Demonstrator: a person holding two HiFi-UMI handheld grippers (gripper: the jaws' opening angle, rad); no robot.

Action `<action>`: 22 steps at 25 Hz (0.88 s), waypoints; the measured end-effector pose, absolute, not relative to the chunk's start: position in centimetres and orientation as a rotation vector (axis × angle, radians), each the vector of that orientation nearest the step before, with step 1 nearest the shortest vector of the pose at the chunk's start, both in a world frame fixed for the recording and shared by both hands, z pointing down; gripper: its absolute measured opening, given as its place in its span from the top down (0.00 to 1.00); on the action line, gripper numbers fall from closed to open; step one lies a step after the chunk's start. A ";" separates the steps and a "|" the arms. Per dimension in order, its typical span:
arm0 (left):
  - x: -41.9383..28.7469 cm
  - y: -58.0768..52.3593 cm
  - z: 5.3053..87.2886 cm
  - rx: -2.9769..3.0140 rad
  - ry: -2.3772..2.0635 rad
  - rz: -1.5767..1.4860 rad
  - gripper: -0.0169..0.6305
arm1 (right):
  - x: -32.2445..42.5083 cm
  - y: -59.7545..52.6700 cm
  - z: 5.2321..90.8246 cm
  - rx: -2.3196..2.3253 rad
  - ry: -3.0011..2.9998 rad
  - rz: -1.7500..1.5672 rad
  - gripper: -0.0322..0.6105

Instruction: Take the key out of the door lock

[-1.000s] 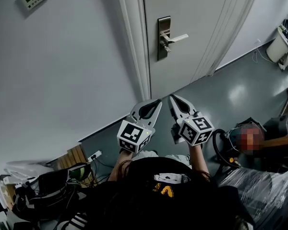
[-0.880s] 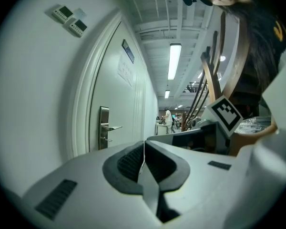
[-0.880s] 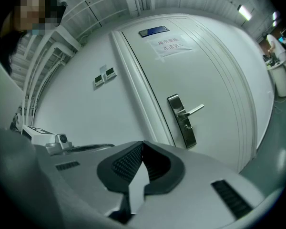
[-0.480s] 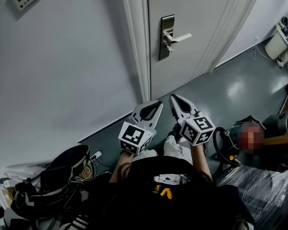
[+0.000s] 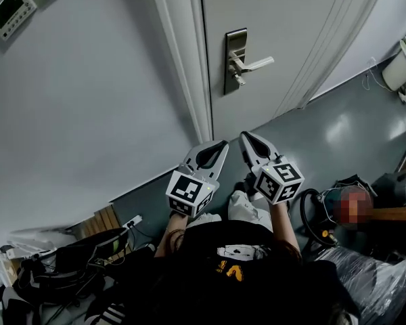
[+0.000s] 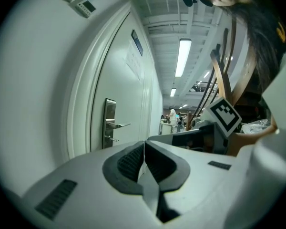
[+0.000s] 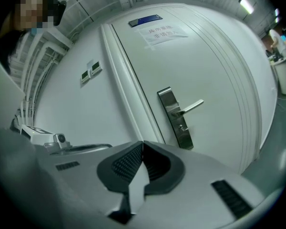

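Observation:
A white door [image 5: 284, 19] carries a steel lock plate [image 5: 235, 61] with a lever handle [image 5: 257, 64]. A small key [image 5: 239, 78] sticks out of the plate just under the lever. The right gripper view shows the same plate [image 7: 175, 119], lever [image 7: 193, 106] and key [image 7: 182, 127]. They appear smaller in the left gripper view, as plate [image 6: 109, 123] and key [image 6: 113, 138]. My left gripper [image 5: 222, 144] and right gripper [image 5: 243, 137] hang side by side well below the lock, above the floor. Both are shut and hold nothing. Their tips point toward the door.
Two wall control panels [image 5: 10, 5] sit at the upper left beside the door frame [image 5: 183, 59]. Bags and cables [image 5: 61, 269] lie at the lower left. A hose and machine [image 5: 318, 215] stand at the right, and a white bin [image 5: 402, 70] at the far right.
The head view has shifted a little, so the wall panels sit further left. Both grippers stay shut at nearly the same place. The dark bag at the lower left has dropped.

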State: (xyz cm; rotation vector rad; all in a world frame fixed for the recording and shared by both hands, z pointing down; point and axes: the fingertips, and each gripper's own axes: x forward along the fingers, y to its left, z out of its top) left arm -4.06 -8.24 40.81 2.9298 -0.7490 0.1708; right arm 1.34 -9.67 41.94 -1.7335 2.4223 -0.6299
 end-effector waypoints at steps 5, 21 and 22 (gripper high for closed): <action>-1.8 -11.7 40.3 2.914 -0.822 0.168 0.96 | 3.5 -13.3 41.8 -1.670 2.466 -0.648 0.94; 4.2 -17.9 40.6 2.846 -1.013 0.244 0.96 | 9.0 -20.5 43.0 -1.463 2.553 -0.745 0.94; 4.4 -18.1 40.6 2.843 -1.026 0.243 0.96 | 9.1 -20.8 43.1 -1.448 2.560 -0.750 0.94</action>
